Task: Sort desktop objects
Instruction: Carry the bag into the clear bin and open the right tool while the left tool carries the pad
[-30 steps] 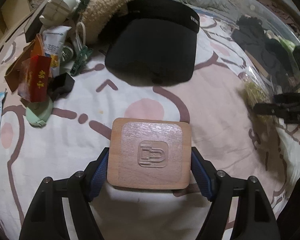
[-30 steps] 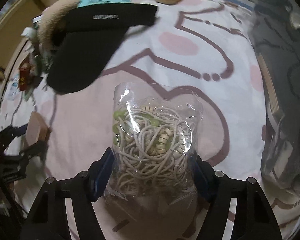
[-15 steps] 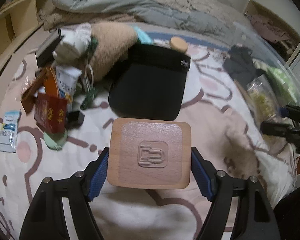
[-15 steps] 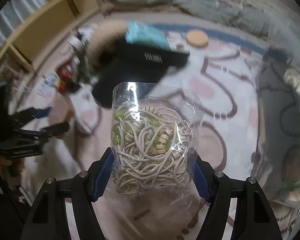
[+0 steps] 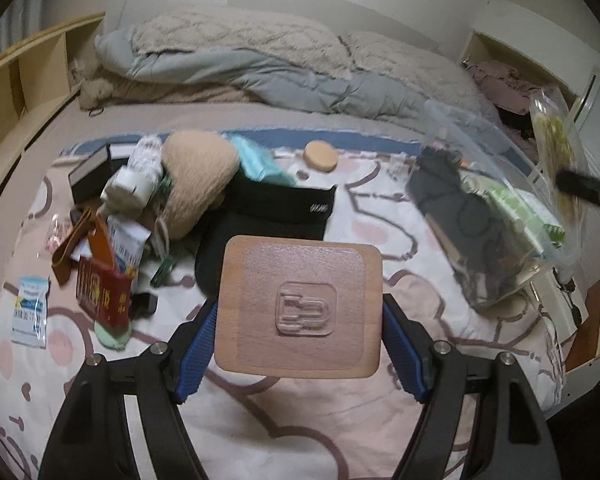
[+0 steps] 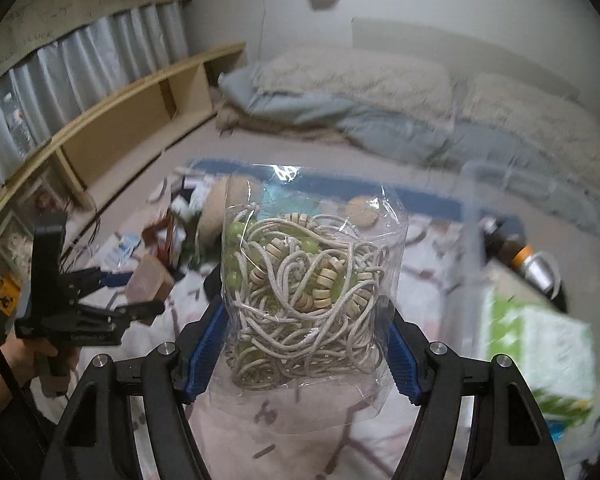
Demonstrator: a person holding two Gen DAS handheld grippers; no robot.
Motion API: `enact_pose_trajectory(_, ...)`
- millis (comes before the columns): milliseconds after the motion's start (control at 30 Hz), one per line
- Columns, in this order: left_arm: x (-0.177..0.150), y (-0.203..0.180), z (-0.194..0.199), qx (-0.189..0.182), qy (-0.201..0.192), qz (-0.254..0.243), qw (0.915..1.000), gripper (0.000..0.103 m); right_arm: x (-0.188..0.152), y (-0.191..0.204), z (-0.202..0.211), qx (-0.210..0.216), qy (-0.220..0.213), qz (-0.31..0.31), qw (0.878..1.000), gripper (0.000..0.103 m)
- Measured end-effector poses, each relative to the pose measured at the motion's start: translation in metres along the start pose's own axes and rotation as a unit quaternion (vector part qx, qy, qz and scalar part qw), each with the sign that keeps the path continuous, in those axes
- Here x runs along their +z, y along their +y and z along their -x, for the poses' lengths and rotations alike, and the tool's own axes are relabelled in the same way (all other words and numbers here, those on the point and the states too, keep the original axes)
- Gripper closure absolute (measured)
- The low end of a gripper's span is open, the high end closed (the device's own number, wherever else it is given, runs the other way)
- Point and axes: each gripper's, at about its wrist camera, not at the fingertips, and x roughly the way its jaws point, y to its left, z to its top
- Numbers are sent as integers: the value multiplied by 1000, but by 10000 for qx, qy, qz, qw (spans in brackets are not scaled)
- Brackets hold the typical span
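Observation:
My left gripper (image 5: 298, 344) is shut on a square wooden coaster (image 5: 300, 306) with an embossed clear emblem and holds it high above the bed. My right gripper (image 6: 306, 348) is shut on a clear plastic bag of cord and beads (image 6: 308, 280), also held up. The bag shows blurred at the far right of the left wrist view (image 5: 554, 140). The left gripper with the coaster shows at the left of the right wrist view (image 6: 150, 282).
A clear plastic storage bin (image 5: 488, 208) with dark items and a green-white box stands on the right of the patterned bedsheet (image 5: 380, 236). A black visor (image 5: 268, 224), plush toy (image 5: 198, 176), red box (image 5: 104, 296), round wooden lid (image 5: 320, 156) and clutter lie left. Bedding is behind.
Both grippers have lifted well above the bed with their objects and tilted up, so the room and bedding come into view. The right gripper has moved toward the clear bin.

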Motion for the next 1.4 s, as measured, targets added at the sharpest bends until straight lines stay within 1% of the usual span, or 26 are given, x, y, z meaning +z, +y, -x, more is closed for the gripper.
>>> enact_pose_trajectory(100,8,-11,3,-70,-89,-31,9999,27,15,-18,16,-160,-288,-70,9994,30)
enact_pose_trajectory(167,14,-17,4,-128,-143,-45,9998,27,21,-31,22,-237,-391,-149,9988,30)
enact_pose_trajectory(367,34,-40,0,-328,-270,-89,9991,27,36,-84,36,-815,-440,-187,9955,30)
enact_pose_trajectory(533,50,-59,-7,-540,-340,-106,9979,27,44,-139,34,-1384,-409,-389,9888,30)
enact_pose_trajectory(767,63,-80,-22,-756,-297,-171,9965,27,43,-213,-2,-1982,83,-580,9784,30)
enact_pose_trajectory(933,71,-86,-32,-803,-264,-145,9963,27,40,-252,-37,-2065,475,-727,9746,30)
enact_pose_trajectory(1067,75,-86,-43,-797,-194,-139,9965,27,39,-271,-62,-2033,783,-713,9734,30)
enact_pose_trajectory(1200,77,-84,-54,-754,-109,-146,9970,27,42,-275,-87,-2160,1149,-302,9691,30)
enact_pose_trajectory(1400,78,-79,-66,-732,-24,-103,9973,27,46,-283,-102,-2060,1344,25,9693,30)
